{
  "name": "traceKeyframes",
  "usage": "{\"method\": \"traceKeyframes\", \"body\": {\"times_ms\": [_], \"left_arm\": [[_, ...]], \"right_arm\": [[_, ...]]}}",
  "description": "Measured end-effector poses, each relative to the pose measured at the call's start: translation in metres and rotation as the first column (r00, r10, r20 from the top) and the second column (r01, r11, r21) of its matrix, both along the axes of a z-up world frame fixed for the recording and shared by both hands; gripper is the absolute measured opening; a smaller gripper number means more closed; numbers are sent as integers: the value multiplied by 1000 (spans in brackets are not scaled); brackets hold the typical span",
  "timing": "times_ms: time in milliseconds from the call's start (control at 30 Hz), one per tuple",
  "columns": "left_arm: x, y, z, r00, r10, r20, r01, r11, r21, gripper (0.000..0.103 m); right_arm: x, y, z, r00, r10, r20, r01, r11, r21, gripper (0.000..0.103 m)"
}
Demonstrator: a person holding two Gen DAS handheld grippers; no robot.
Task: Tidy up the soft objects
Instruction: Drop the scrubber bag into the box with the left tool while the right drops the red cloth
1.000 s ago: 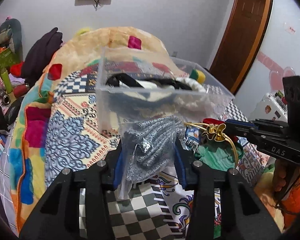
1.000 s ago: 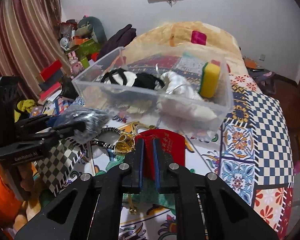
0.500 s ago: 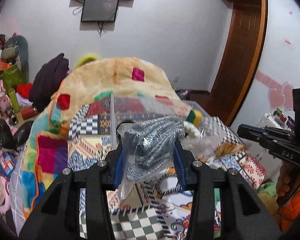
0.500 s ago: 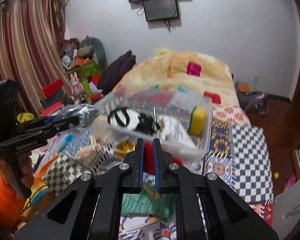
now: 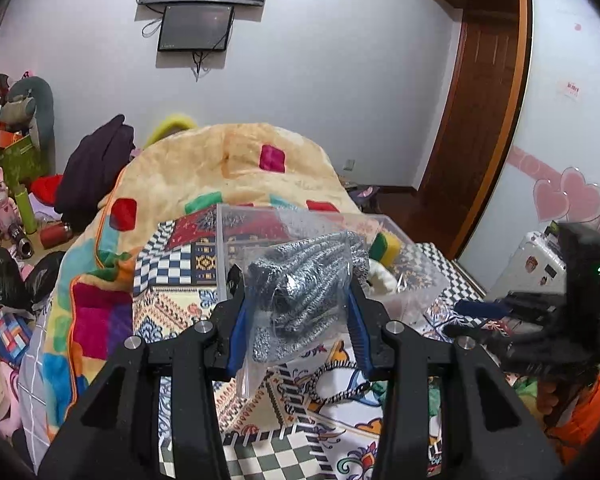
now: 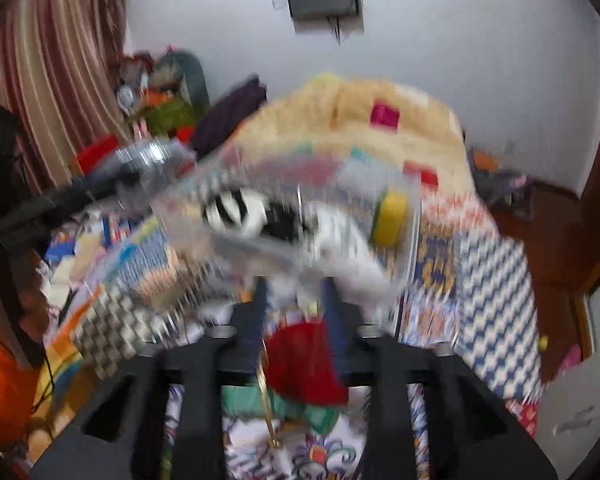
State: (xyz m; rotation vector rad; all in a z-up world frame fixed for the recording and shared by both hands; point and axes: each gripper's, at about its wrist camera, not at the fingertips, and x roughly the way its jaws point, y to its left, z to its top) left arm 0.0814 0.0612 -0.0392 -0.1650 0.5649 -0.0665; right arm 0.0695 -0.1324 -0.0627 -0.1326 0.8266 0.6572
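Gripping a bagged silver scrubber (image 5: 304, 296), the left claw (image 5: 298, 312) has both blue pads pressed into the clear plastic bag, held up in the air in front of the clear bin (image 5: 260, 220). Bin sits on the patterned bed quilt (image 5: 172, 308) and holds a yellow-green sponge (image 5: 385, 246), a white cloth (image 5: 380, 276) and a black-and-white item (image 6: 240, 216). Right claw (image 6: 294, 312) is parted, nothing clamped; a red pouch (image 6: 304, 364) shows between and below its fingers, apparently dropping or lying on the bed, too blurred to tell. Right view is heavily motion-smeared. A braided cord (image 5: 332, 380) lies on the quilt under the left claw.

Risks: grip is on slippery bag film, not the scrubber itself, so the bag could slide out before it clears the bin wall. Loose bag tail could snag on the rim. Red pouch looks outside the bin, so that one likely still needs placing. Fast right-side motion could knock the light bin.
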Motion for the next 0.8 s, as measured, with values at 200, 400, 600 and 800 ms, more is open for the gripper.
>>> {"method": "traceKeyframes", "body": {"times_ms": [200,400,600,800], "left_arm": [[1,-4,-14,999,-9,-36,9,1000,-3,43],[-1,-9,-18,999,-18,-38,19,1000,12,43],[0,-9,-17,999,-17,-32,17,1000,19,43],[-2,-4,-11,1000,-2,-18,2,1000,14,43]], "right_arm": [[14,2,-37,991,3,-133,-5,1000,-8,67],[21,-4,-42,983,3,-184,6,999,51,58],[12,-2,-29,993,24,-115,-21,999,24,18],[-1,4,-13,999,37,-35,-36,999,18,11]]}}
